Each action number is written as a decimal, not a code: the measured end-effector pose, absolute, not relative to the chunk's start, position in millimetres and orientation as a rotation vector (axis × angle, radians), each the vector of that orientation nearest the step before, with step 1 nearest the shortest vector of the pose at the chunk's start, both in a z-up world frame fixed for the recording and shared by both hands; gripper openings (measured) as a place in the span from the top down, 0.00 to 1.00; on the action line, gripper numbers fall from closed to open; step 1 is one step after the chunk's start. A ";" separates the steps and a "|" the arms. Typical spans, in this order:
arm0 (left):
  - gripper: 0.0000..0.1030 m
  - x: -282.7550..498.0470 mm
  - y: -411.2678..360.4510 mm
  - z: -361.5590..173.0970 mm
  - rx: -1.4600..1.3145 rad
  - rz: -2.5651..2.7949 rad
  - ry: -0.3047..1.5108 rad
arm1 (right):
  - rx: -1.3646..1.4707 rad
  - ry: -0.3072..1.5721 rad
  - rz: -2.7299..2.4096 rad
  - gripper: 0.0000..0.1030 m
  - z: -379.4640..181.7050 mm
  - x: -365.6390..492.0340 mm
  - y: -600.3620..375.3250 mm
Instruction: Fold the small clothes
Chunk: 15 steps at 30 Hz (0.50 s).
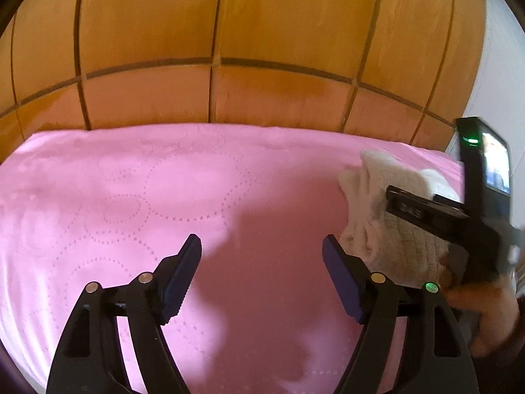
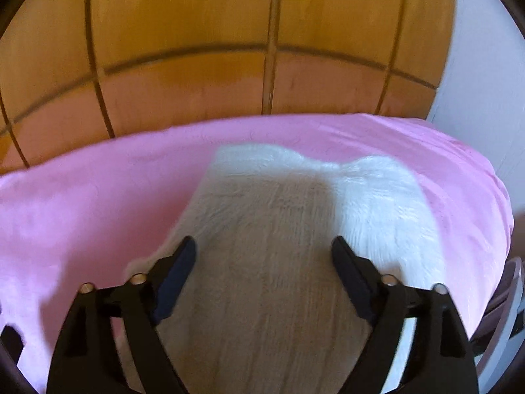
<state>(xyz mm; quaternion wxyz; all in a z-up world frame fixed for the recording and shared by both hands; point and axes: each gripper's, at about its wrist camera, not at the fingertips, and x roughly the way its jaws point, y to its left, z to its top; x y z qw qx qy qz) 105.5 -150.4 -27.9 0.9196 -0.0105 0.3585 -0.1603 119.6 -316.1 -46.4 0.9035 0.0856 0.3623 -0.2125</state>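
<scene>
Pink bed (image 1: 164, 197) had the white knit (image 2: 279, 229) by its right edge, under the wide-open, empty right tool (image 2: 264, 252), probably lining up a grab, left tool (image 1: 262, 249) gaping empty too.

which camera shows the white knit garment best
The right wrist view: the garment fills the middle, lying on the pink blanket. The left wrist view shows it only at the right edge, partly hidden behind the right claw.

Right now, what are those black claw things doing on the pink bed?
A person holds a gripper in each hand to fold small clothes. The right gripper is open above a white knit garment lying on the pink blanket. The left gripper is open too, over bare blanket with the garment to its right. Neither one grips anything.
</scene>
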 end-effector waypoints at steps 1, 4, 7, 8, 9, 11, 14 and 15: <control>0.27 102.8 -152.2 -25.4 -0.009 -0.332 0.727 | 0.187 0.724 -0.442 0.09 -41.0 107.4 -312.5; 0.25 95.7 -154.6 -19.8 -0.006 -0.354 0.709 | 0.195 0.676 -0.457 0.03 -27.9 69.6 -300.2; 0.22 87.8 -157.8 -15.1 -0.004 -0.377 0.693 | 0.209 0.644 -0.501 0.02 -19.6 35.4 -296.3; 0.22 84.1 -159.7 -13.3 0.000 -0.384 0.687 | 0.215 0.636 -0.520 0.02 -17.6 27.0 -295.5; 0.21 81.1 -160.9 -12.0 0.004 -0.388 0.682 | 0.219 0.627 -0.535 0.02 -16.1 17.4 -295.5; 0.16 74.1 -166.2 -9.3 0.020 -0.404 0.675 | 0.213 0.618 -0.589 0.02 -12.3 0.6 -297.8; 0.15 62.4 -172.4 -5.3 0.033 -0.421 0.653 | 0.256 0.600 -0.628 0.02 -8.4 -17.7 -303.3; 0.13 58.7 -174.3 -3.9 0.041 -0.421 0.645 | 0.272 0.591 -0.644 0.02 -7.1 -22.0 -305.8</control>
